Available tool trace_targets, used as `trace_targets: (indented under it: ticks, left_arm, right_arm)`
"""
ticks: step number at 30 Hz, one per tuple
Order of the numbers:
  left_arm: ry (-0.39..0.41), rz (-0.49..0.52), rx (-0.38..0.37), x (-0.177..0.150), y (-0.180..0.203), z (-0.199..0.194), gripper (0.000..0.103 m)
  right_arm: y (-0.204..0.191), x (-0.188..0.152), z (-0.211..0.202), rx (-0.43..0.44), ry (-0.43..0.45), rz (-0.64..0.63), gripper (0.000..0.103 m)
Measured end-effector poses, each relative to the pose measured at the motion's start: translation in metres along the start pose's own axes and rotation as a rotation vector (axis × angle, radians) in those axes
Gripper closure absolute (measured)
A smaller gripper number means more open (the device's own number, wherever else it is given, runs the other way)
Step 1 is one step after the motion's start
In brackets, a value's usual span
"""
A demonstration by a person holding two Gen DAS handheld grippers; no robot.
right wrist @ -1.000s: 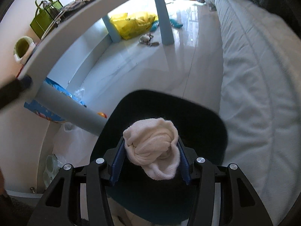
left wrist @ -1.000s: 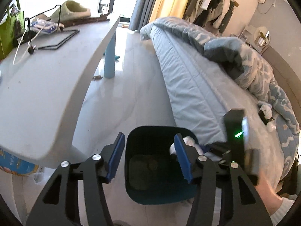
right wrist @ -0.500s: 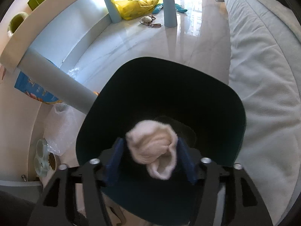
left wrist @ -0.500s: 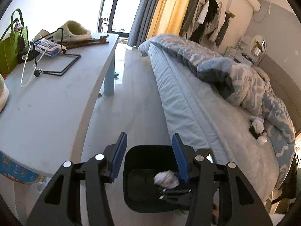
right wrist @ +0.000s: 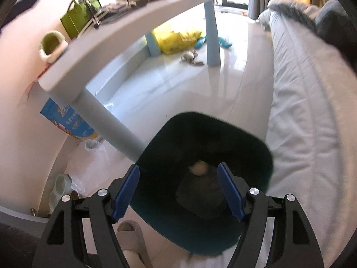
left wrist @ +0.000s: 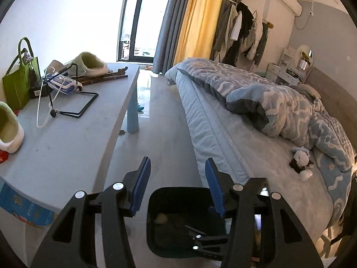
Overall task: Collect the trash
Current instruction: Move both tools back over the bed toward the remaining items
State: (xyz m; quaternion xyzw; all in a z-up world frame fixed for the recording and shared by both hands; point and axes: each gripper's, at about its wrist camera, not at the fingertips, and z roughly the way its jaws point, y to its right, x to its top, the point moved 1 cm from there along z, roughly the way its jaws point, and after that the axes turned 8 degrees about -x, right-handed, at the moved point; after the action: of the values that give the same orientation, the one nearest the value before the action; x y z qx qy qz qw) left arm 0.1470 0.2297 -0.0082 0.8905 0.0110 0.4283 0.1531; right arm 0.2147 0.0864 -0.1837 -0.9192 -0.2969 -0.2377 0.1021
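Observation:
A dark teal bin (right wrist: 243, 149) stands on the floor between the table and the bed. A pale crumpled wad (right wrist: 198, 167) lies at its bottom, also visible as a small pale wad (left wrist: 161, 217) from the left wrist. My right gripper (right wrist: 177, 167) hovers over the bin; its jaws are opening and nothing is between the blue pads (right wrist: 126, 192). My left gripper (left wrist: 177, 165) hangs higher above the bin (left wrist: 156, 203), open and empty. The right gripper's black fingers (left wrist: 200, 239) show over the bin's mouth. More white wads (left wrist: 301, 159) lie on the bed.
A grey table (left wrist: 67, 138) with slippers, a green bag (left wrist: 19, 84) and a wire stand is on the left. The bed (left wrist: 234, 147) with a blue quilt runs along the right. A table leg (right wrist: 107, 125), a yellow bag (right wrist: 176, 39) and a slipper (right wrist: 131, 230) are near the bin.
My right gripper opened and the white wad fell from its pads into the bin. My left gripper rose, so the bin now sits lower and smaller in its view.

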Motion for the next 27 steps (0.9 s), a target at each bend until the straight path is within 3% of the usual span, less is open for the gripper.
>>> trace_targets:
  ticks: [4,7,11,17,27]
  left_arm:
    - [0.016,0.006,-0.005,0.003,0.016,0.003,0.043]
    - [0.028,0.019,-0.008,0.004,0.033,0.006,0.031]
    - [0.027,0.045,-0.026,0.005,0.059,0.015,0.023]
    - [0.016,0.086,-0.008,0.001,0.089,0.029,0.015]
    - [-0.001,0.116,-0.039,-0.004,0.136,0.050,0.010]
  right_arm:
    - [0.021,0.003,-0.030,0.000,0.077,0.033,0.030]
    - [0.035,0.005,-0.052,0.011,0.130,0.045,0.030]
    - [0.055,0.002,-0.073,-0.045,0.173,0.038,0.030]
    - [0.090,-0.008,-0.100,-0.107,0.228,0.052,0.027]
    - [0.145,-0.031,-0.132,-0.185,0.271,0.114,0.022]
